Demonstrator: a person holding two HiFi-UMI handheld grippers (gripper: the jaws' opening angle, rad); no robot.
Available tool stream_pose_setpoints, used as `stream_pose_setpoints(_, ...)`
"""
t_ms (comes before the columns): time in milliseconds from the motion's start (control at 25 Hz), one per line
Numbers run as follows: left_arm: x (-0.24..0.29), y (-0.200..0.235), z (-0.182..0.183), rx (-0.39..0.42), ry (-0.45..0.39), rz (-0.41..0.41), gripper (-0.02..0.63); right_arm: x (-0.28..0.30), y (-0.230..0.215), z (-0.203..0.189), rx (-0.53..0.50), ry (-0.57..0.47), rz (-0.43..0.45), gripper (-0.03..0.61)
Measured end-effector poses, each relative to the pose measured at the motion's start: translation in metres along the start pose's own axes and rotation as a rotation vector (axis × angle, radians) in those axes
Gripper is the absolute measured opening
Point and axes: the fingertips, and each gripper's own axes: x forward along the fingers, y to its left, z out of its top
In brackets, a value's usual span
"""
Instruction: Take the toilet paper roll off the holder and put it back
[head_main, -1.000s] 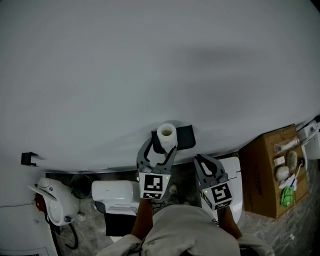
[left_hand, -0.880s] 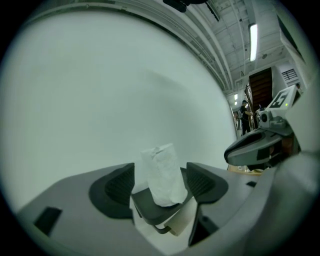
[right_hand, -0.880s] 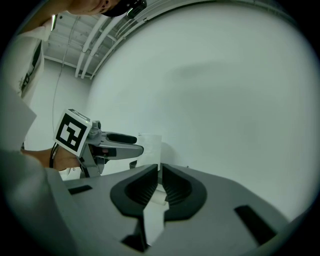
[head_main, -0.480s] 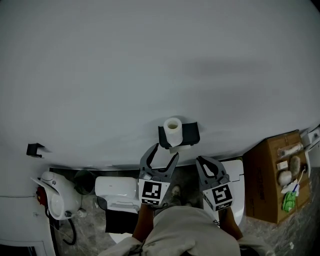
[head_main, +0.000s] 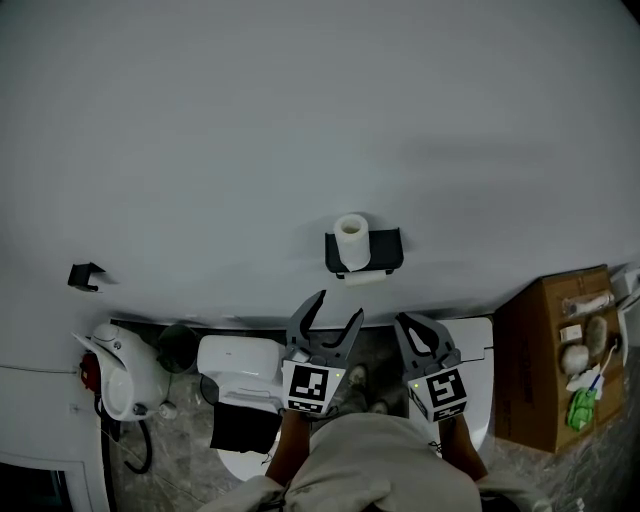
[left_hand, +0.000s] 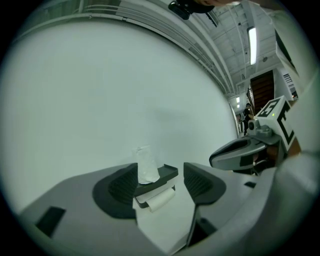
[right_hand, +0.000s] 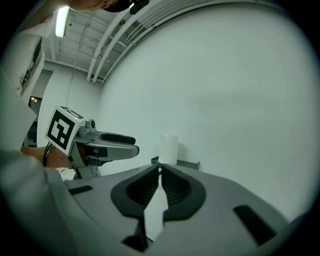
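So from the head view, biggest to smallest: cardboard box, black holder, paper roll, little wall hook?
Biggest first: cardboard box, black holder, paper roll, wall hook. The box may just sit nearer the camera.

Items (head_main: 572, 357) atop cardboard box (head_main: 528, 372), indistinct

White toilet paper roll (head_main: 351, 237) stands upright, hollow core facing up, on the left part of the black holder (head_main: 386, 250). The holder is fixed to the pale wall (head_main: 300, 120) and has a flat tray-like top with a low rim. A second white roll (head_main: 366, 278) lies horizontal just under the tray, against the holder's underside.
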Motion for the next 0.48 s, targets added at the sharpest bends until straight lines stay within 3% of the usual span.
stream_pose_setpoints(480, -0.028, -0.034, 0.006, 0.008, 0.013, 0.055, 0.282, -0.037, 0.003, -0.005, 0.009, -0.025, 0.036, 0.012)
